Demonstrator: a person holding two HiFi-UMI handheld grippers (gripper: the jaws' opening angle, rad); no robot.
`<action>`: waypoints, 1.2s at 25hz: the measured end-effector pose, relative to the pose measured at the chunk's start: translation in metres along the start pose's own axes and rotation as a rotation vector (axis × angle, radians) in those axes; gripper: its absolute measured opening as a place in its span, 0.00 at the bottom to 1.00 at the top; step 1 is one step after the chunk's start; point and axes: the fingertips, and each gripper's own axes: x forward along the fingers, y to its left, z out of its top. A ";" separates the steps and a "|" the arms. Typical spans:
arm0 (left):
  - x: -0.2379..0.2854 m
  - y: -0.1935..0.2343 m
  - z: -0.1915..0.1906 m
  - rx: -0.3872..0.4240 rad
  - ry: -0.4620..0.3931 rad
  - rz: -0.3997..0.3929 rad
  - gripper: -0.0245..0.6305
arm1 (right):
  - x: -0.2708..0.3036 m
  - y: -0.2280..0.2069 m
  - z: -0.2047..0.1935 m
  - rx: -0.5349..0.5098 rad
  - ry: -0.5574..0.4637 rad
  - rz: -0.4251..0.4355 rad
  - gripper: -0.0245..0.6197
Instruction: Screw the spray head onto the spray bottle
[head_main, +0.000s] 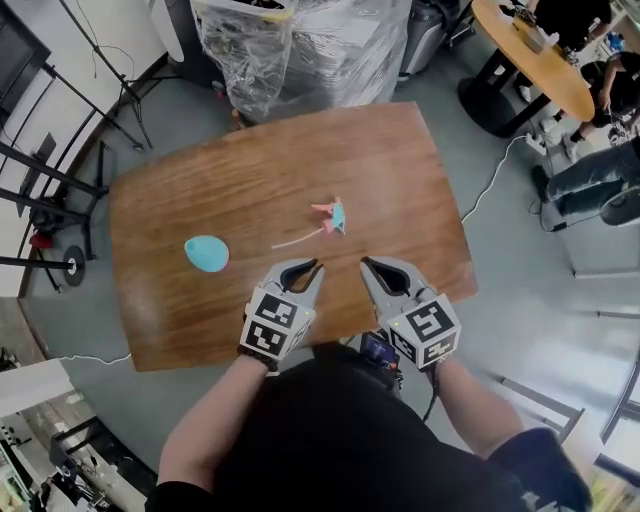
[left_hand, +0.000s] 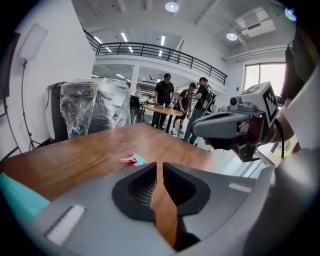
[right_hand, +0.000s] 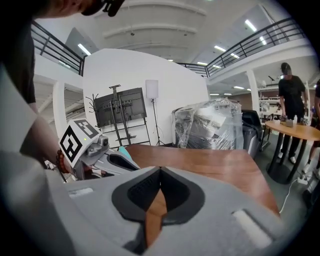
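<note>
A light blue spray bottle (head_main: 205, 253) lies on the left part of the wooden table (head_main: 250, 170). The pink and teal spray head (head_main: 331, 215), with its thin white tube, lies near the table's middle, apart from the bottle. Both grippers hover over the near edge, side by side. My left gripper (head_main: 313, 267) has a narrow slit between its tips and nothing in it; its own view shows the spray head (left_hand: 132, 159) ahead and the bottle (left_hand: 15, 192) at lower left. My right gripper (head_main: 367, 262) is shut and empty, its tips (right_hand: 160, 171) meeting.
A plastic-wrapped pallet (head_main: 300, 45) stands beyond the table's far edge. Light stands (head_main: 60, 200) are at the left. A round table (head_main: 535, 50) with seated people is at the far right, and a white cable (head_main: 495, 175) runs across the floor there.
</note>
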 end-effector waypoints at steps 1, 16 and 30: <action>0.009 0.003 -0.002 -0.009 0.015 0.005 0.13 | 0.003 -0.006 -0.002 0.006 0.006 0.008 0.03; 0.071 0.037 -0.026 -0.065 0.161 0.068 0.21 | 0.028 -0.032 -0.018 0.025 0.056 0.079 0.03; 0.107 0.057 -0.045 -0.102 0.249 0.120 0.22 | 0.026 -0.047 -0.026 0.044 0.086 0.044 0.03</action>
